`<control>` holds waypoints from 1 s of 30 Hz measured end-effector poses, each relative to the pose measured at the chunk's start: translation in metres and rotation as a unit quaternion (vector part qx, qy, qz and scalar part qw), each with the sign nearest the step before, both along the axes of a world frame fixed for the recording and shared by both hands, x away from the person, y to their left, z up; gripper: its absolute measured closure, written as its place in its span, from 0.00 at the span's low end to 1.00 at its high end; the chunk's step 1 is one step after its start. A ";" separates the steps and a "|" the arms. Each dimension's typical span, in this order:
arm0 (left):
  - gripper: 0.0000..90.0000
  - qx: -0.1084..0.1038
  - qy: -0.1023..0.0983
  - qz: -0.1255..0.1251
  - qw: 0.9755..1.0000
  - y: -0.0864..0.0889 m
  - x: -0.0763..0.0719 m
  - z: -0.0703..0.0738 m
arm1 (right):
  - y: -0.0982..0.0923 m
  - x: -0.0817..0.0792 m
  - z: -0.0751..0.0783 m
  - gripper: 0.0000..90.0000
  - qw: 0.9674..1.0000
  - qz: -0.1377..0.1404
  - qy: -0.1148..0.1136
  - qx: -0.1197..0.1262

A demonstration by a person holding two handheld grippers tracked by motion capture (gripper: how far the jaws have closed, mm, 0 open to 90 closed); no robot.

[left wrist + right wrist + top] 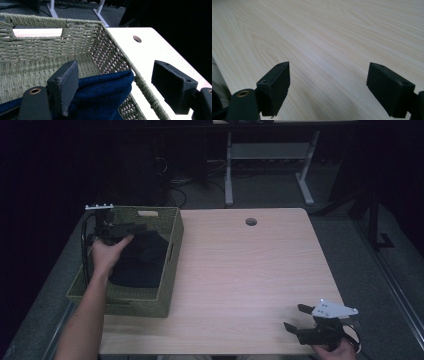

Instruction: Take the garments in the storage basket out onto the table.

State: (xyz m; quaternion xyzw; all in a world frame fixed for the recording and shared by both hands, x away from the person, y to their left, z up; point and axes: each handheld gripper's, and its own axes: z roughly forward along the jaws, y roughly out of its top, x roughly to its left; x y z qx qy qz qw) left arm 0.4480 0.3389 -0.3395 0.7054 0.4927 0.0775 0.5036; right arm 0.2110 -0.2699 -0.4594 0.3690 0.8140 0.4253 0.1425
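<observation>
A green woven basket (172, 255) stands on the left end of the wooden table (240, 270) and holds a dark blue knit garment (142, 257). A hand holds my left gripper (135, 227) over the basket's far part. In the left gripper view this gripper (120, 85) is open. One jaw hangs over the blue garment (105, 92) inside the basket (50, 22), the other beyond the basket's side wall. My right gripper (295, 316) hovers open near the table's front right corner. In the right gripper view it (328, 87) has bare wood between its jaws.
A round cable hole (251, 221) sits near the table's far edge. Behind the table stand a white desk frame (305, 182) and floor cables (175, 195). The basket has a handle cut-out (37, 32) in its far wall.
</observation>
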 end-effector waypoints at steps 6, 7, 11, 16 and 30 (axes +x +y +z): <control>0.24 0.012 0.027 -0.007 1.000 0.002 0.004 -0.008 | 0.000 0.000 0.000 0.21 1.000 0.003 -0.001 0.000; 0.24 0.012 0.031 -0.008 0.999 0.002 0.005 -0.009 | 0.000 0.000 0.000 0.21 1.000 0.003 -0.001 0.000; 0.25 0.015 0.033 -0.012 0.999 0.000 0.006 -0.010 | 0.001 0.000 -0.001 0.21 1.000 0.005 0.002 0.001; 0.26 0.026 0.054 -0.020 0.998 -0.003 0.008 -0.015 | 0.001 0.000 -0.001 0.21 1.000 0.007 0.002 0.002; 0.43 0.059 0.075 -0.046 0.994 -0.005 0.005 -0.017 | 0.000 -0.001 0.000 0.21 1.000 0.008 0.002 0.006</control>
